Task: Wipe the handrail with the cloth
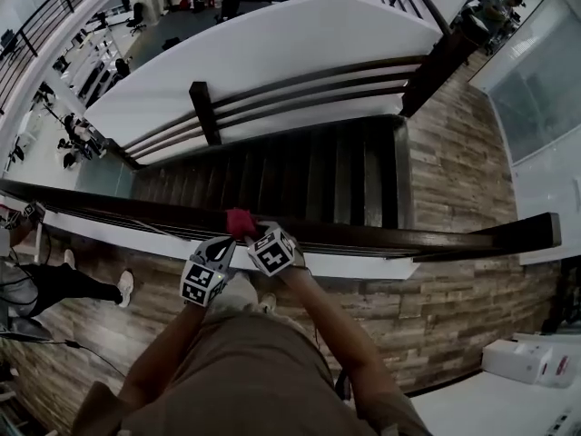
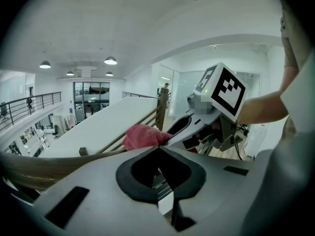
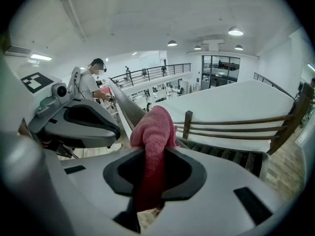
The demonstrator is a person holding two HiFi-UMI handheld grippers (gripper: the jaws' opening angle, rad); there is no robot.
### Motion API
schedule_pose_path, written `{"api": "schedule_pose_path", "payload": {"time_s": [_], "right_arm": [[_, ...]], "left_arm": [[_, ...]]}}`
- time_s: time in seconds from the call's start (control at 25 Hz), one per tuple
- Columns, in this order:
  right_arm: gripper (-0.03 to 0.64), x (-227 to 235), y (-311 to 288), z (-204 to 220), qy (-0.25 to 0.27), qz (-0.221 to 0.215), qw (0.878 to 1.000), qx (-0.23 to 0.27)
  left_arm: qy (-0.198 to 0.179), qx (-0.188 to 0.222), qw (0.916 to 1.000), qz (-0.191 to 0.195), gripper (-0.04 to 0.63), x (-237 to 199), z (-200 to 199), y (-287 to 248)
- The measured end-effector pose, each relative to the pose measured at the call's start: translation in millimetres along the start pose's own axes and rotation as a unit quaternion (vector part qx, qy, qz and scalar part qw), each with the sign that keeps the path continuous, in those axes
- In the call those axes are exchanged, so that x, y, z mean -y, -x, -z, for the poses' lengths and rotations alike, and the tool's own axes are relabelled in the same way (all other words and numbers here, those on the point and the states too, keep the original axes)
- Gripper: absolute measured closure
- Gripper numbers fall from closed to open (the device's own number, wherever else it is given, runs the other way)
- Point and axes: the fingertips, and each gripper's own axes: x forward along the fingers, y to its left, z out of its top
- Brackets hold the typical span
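Most of the handrail [image 1: 408, 238] is left to wipe, I'd guess: my right tool [image 3: 153, 154] pinches the pink cloth [image 3: 156, 124] on it, left tool [image 2: 158, 150] pressed together, empty.

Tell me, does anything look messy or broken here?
Nothing stands out. The right gripper pinches the pink cloth at the wooden handrail; the left gripper sits shut and empty beside it.
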Motion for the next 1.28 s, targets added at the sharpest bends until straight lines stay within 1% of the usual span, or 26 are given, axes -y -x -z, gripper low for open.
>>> {"api": "schedule_pose_path", "payload": {"time_s": [0.12,0.24,0.36,0.48,0.64,0.84,0.92,1.0,1.16,1.28], "right_arm": [[0.522,5.2,7.3,1.5,-0.019,-0.007,1.000,0.007],[0.523,11.6,13.3,1.1,-0.023,-0.008,1.000,0.006],[0.523,23.6,17.3,7.7,-0.027,-0.011,1.000,0.001],[0.523,36.4,25.7,16.6,-0.040,-0.017,0.999,-0.008],[0.523,45.6,38.8,23.4,-0.049,-0.013,0.999,-0.008],[0.523,69.4,45.4,34.6,-0.048,-0.011,0.999,-0.008],[0.523,75.5,47.8,41.0,-0.047,-0.018,0.999,-0.009],[0.523,80.9,52.2,46.8,-0.042,-0.027,0.999,-0.011],[0.523,98.3,68.5,60.1,-0.013,-0.048,0.999,-0.009],[0.523,111.7,90.4,79.5,0.004,-0.066,0.998,-0.012]], "left_arm": [[-0.016,-0.005,0.9997,0.017,0.580,6.5,-9.5,-13.8],[-0.034,-0.012,0.9986,0.039,0.580,16.4,-22.0,-27.4],[-0.055,-0.025,0.9962,0.063,0.580,27.3,-26.7,-40.4],[-0.073,-0.029,0.9935,0.082,0.580,39.3,-32.1,-52.1],[-0.074,-0.037,0.9914,0.102,0.580,52.2,-30.9,-59.8],[-0.082,-0.046,0.9875,0.127,0.580,63.4,-26.1,-86.6],[-0.088,-0.048,0.9868,0.127,0.580,68.1,-25.5,-96.6],[-0.091,-0.051,0.9876,0.117,0.580,72.2,-29.1,-105.8],[-0.091,-0.054,0.9907,0.086,0.580,90.9,-36.0,-128.2],[-0.079,-0.051,0.9940,0.057,0.580,118.1,-38.2,-144.2]]}}
